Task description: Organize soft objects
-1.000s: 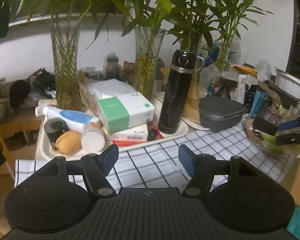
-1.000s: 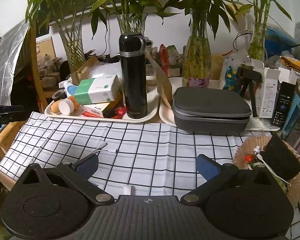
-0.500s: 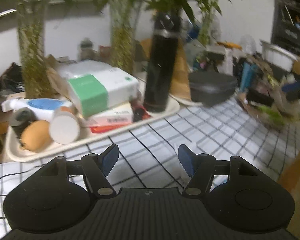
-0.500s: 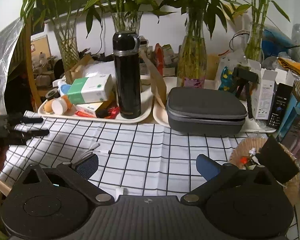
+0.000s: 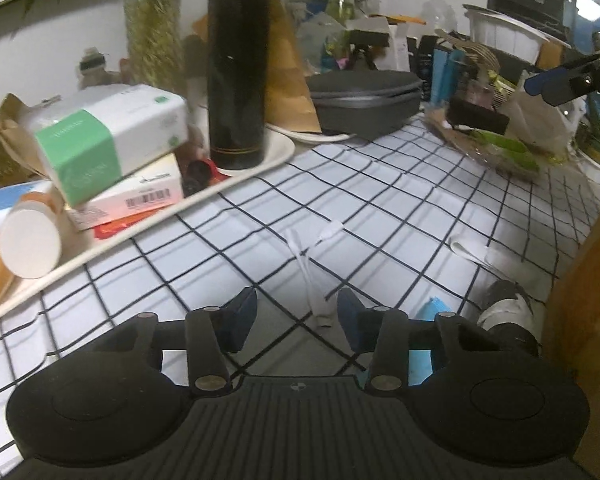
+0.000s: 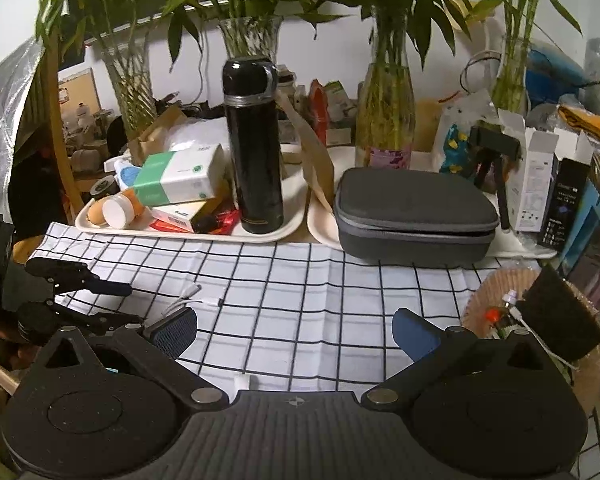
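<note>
At the far left of the tabletop, a cream tray (image 6: 260, 236) is crowded with a green-and-white tissue box (image 6: 178, 179) lying on a pink-and-white carton (image 5: 140, 196), a capped bottle on its side (image 6: 118, 210) and a tall black flask (image 6: 254, 148) standing upright at the tray's right end. In front of the tray lies a black-and-white checked cloth (image 6: 320, 280). The left gripper (image 5: 296, 316) hangs low over the cloth's left part; its jaws have just been closing and now stand partly apart, with the near end of a white cable (image 5: 314, 276) lying on the cloth between them, the blue pads not pressing on it. The cable runs away from the gripper, its two plug ends spread out on the cloth. To the right, behind the cloth, a grey zip case (image 6: 414, 216) sits on a second cream tray. The right gripper (image 6: 296, 334) hovers over the cloth's near edge, its jaws spread wide around nothing. At the far right, a woven basket (image 6: 488, 292) holds a black sponge-like block (image 6: 560, 316) and small odds and ends.
</note>
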Available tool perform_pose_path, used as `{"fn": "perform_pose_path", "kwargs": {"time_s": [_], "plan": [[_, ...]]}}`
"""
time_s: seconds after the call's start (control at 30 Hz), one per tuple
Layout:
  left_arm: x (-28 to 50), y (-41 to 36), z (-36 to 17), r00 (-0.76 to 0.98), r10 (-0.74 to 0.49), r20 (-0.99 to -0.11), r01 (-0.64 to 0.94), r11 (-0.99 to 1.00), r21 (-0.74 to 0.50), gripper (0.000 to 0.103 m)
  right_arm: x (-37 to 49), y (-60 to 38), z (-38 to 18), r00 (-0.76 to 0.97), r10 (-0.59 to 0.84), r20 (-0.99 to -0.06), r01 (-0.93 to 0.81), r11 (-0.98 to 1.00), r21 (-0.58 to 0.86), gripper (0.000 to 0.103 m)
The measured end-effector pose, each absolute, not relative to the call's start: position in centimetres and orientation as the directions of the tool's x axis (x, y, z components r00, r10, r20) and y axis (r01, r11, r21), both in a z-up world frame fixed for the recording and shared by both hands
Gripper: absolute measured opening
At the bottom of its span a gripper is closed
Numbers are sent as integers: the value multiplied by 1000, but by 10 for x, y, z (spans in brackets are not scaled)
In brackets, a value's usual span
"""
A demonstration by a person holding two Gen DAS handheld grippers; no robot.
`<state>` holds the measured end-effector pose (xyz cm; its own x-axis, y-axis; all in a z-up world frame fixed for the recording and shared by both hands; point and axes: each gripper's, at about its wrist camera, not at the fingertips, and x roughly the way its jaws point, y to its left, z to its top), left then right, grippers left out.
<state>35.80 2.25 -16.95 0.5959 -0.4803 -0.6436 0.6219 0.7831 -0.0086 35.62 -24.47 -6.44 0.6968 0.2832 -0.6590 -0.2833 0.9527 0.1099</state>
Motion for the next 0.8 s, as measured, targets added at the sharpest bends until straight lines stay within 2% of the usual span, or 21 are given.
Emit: {"fn": "perform_pose_path", "kwargs": {"time_s": [0.1, 0.23, 0.47, 0.8], "plan": [[362, 16, -175, 574, -481, -663, 637, 771, -8, 35, 359, -248, -66, 693, 276, -666, -262, 957, 124, 103], [362, 10, -179, 576, -477, -663, 646, 763, 12, 32, 360, -250, -67, 694, 272, -667, -254, 959, 127, 103], [356, 1, -179, 588, -459, -666, 668, 740, 80, 13, 364, -246, -72, 681, 259, -685, -274, 958, 91, 103], [357, 11, -179, 575, -476, -666, 663, 748, 38, 10, 376, -252, -92, 617, 271, -739, -284, 952, 112, 103]]}}
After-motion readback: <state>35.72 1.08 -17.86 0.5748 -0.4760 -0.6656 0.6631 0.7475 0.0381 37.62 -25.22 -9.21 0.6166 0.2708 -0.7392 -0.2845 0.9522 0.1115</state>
